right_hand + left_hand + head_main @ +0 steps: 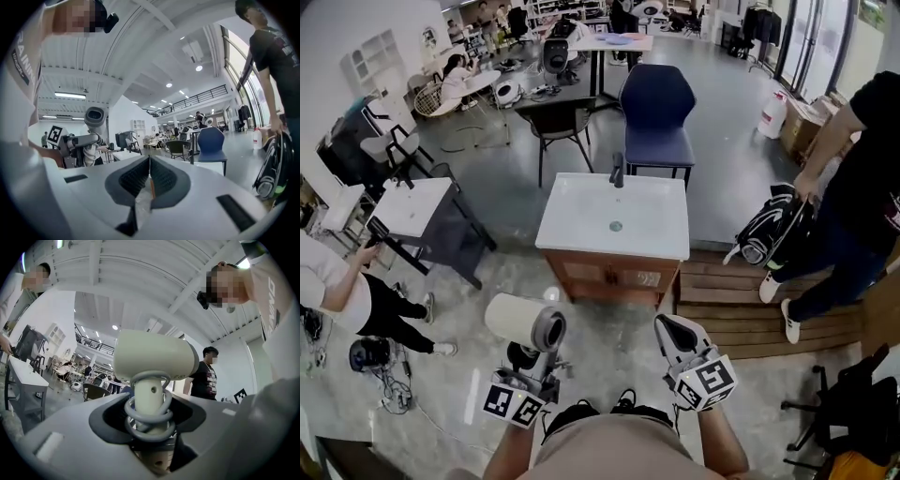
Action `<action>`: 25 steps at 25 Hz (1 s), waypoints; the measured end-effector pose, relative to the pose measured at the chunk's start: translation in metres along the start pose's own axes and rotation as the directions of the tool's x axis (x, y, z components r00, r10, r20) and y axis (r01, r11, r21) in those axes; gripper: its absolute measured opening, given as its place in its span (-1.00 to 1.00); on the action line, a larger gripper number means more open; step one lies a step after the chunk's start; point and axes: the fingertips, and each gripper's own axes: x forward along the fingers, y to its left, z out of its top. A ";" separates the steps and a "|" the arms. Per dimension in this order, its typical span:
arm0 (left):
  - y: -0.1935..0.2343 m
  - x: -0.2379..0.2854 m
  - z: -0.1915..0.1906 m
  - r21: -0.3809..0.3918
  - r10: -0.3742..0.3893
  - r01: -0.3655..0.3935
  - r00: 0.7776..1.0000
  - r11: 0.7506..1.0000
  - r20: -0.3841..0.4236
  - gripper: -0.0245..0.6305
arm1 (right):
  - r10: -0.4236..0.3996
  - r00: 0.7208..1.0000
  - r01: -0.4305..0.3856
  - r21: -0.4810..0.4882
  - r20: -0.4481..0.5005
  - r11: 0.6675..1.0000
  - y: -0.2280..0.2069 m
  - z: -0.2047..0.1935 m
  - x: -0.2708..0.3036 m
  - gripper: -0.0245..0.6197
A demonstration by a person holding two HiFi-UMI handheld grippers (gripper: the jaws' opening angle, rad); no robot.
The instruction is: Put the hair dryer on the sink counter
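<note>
Grey polished flooring spread through a big open workroom with desks and chairs at the back. In the middle of the head view stood the sink counter (pixel 581 220), a white top with a shallow basin on a wooden cabinet, a dark faucet (pixel 617 172) at its far edge and a blue chair (pixel 656 111) just behind it. A slatted wooden platform (pixel 741 305) lay beside the cabinet on the right. A person in black (pixel 853 187) stood there, bent over a black-and-white backpack (pixel 767 230). Another person in a white top (pixel 337 286) was at the left edge.

The left gripper (pixel 525 358) was raised in front of the wearer, well short of the counter and off it. Its jaws pinched the handle of the cream hair dryer (pixel 520 323), whose barrel sat crosswise above them. In the left gripper view the jaws clamped that handle from both sides, with the hair dryer (pixel 154 361) upright and a grey coiled cord (pixel 147 414) looped round the handle just above the grip.

The right gripper (pixel 673 330) was held level with it, near but apart. In the right gripper view its ribbed jaws (pixel 149 180) were pressed together with nothing between them, and the hair dryer (pixel 93 119) showed off to the left.
</note>
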 end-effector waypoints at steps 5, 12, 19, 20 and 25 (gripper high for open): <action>0.009 0.020 -0.008 0.006 0.019 -0.019 1.000 1.000 -0.010 -0.20 | 0.024 1.000 -0.025 0.065 0.014 0.998 -0.022 -0.003 0.018 -0.90; 0.042 0.054 -0.014 0.013 0.014 -0.013 1.000 1.000 -0.021 -0.20 | 0.015 1.000 -0.015 0.054 0.002 0.998 -0.041 0.002 0.059 -0.90; 0.091 0.101 -0.009 0.001 -0.033 0.033 0.999 0.999 -0.015 -0.20 | -0.023 1.000 0.023 0.036 0.003 0.999 -0.056 0.019 0.114 -0.90; 0.098 0.107 -0.008 0.001 -0.040 0.040 0.999 0.999 -0.014 -0.20 | -0.032 0.999 0.032 0.033 0.008 0.999 -0.058 0.022 0.122 -0.90; 0.137 0.130 -0.004 0.026 -0.067 0.068 0.997 0.997 -0.025 -0.20 | -0.076 0.997 0.075 0.026 0.028 0.997 -0.064 0.028 0.158 -0.90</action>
